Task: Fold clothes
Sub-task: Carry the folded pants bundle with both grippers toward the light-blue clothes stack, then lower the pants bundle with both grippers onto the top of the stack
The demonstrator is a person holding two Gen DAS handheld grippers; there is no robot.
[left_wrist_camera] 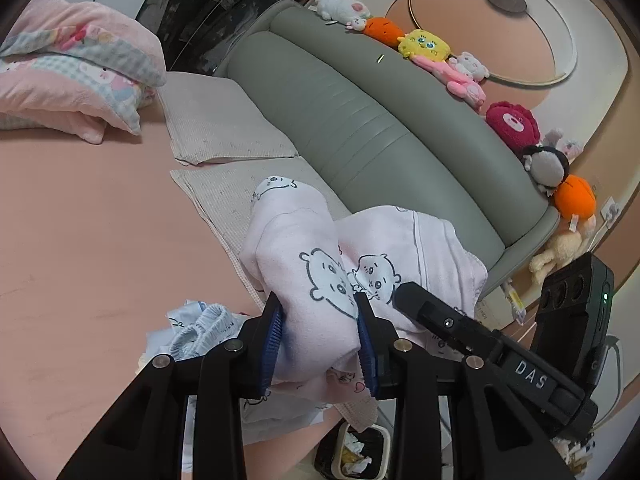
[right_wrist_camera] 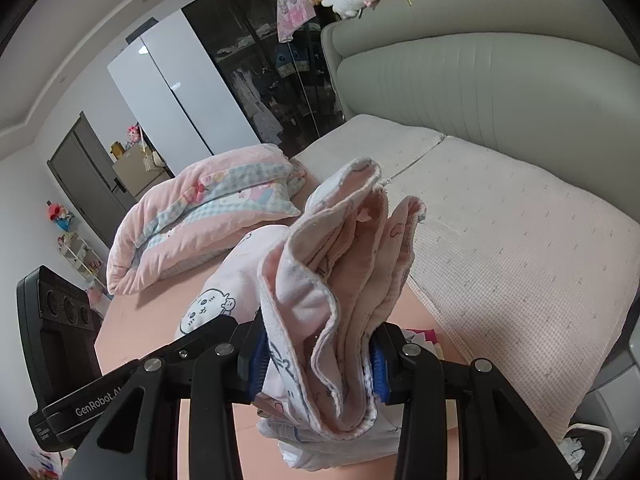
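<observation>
We work above a bed (left_wrist_camera: pixel 80 240) with a salmon-pink sheet; two beige quilted pillows (left_wrist_camera: pixel 224 120) lie flat at its head, against a grey padded headboard (left_wrist_camera: pixel 360 112). A row of plush toys (left_wrist_camera: pixel 432 46) sits along the top of the headboard; behind it the wall carries a round peach-and-cream panel (left_wrist_camera: pixel 520 40). In the right wrist view we see a dark glass-fronted wardrobe (right_wrist_camera: pixel 272 80) beside white doors (right_wrist_camera: pixel 180 92), and a grey door further left.

A folded pink quilt (left_wrist_camera: pixel 76 68) with a checked cartoon panel rests on the sheet, well apart from the grippers; a pale blue garment (left_wrist_camera: pixel 200 332) with a gathered waistband lies on the bed just beside the left gripper's fingers; a small bin (left_wrist_camera: pixel 360 452) with crumpled paper stands low at the bed edge.

The left gripper (left_wrist_camera: pixel 320 340) is clenched on a pink cartoon-print garment (left_wrist_camera: pixel 304 280), which is raised off the bed and bunched between the blue pads; the right gripper (right_wrist_camera: pixel 316 356) grasps the same garment at several stacked, folded layers. The two grippers sit close together; each shows in the other's view.

The garment blocks much of the bed beneath it; we cannot tell its type or how many folds it has; the bin is cut off by the gripper frame.
</observation>
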